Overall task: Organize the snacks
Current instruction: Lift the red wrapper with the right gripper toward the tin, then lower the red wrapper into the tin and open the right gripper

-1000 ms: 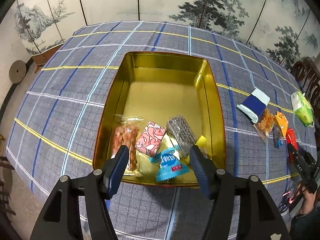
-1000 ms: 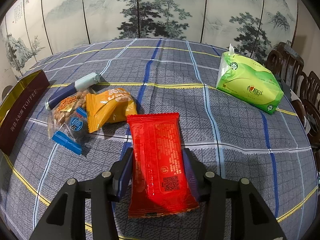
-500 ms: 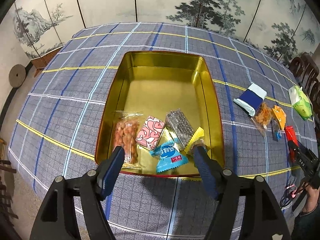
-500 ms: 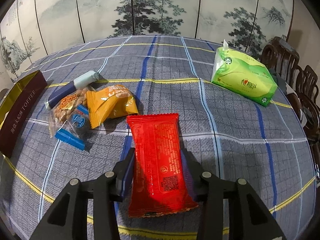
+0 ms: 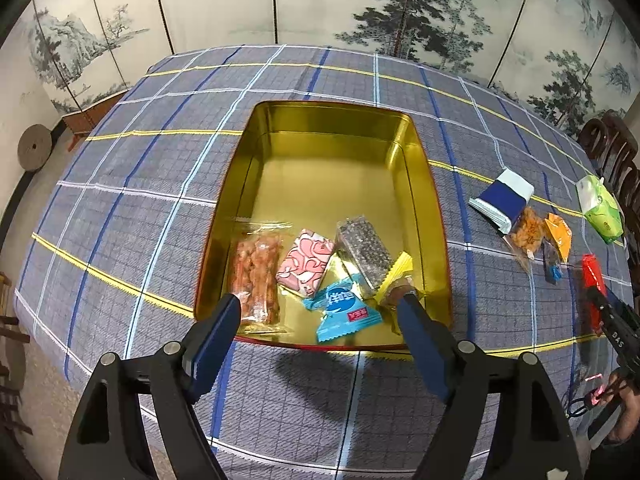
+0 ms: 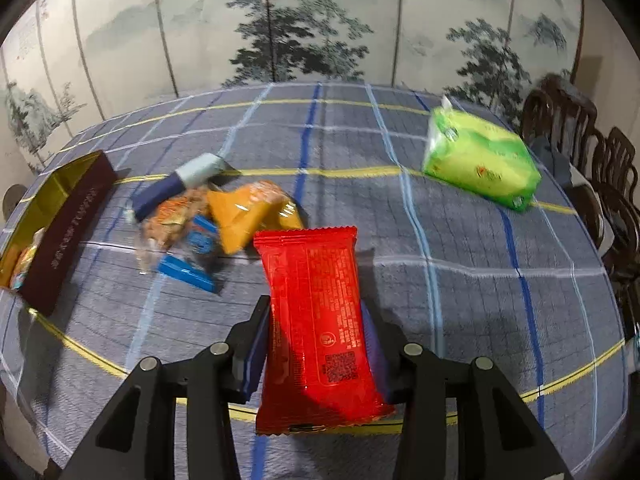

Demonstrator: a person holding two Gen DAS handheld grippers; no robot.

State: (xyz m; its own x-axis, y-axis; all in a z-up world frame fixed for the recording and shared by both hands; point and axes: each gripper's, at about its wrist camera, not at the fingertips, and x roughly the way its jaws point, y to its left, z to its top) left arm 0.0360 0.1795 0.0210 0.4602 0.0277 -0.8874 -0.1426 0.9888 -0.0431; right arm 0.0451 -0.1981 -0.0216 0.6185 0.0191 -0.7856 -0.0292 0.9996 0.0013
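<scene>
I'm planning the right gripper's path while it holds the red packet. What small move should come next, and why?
Probably carry the red packet, clamped in the right gripper, leftward toward the gold tin. The tin is open with bare floor at its far end, and the left gripper, open and empty, hangs over its near edge.

Red snack packet (image 6: 320,312) lifted off cloth; gold tin (image 5: 434,216) holds five snacks.
</scene>
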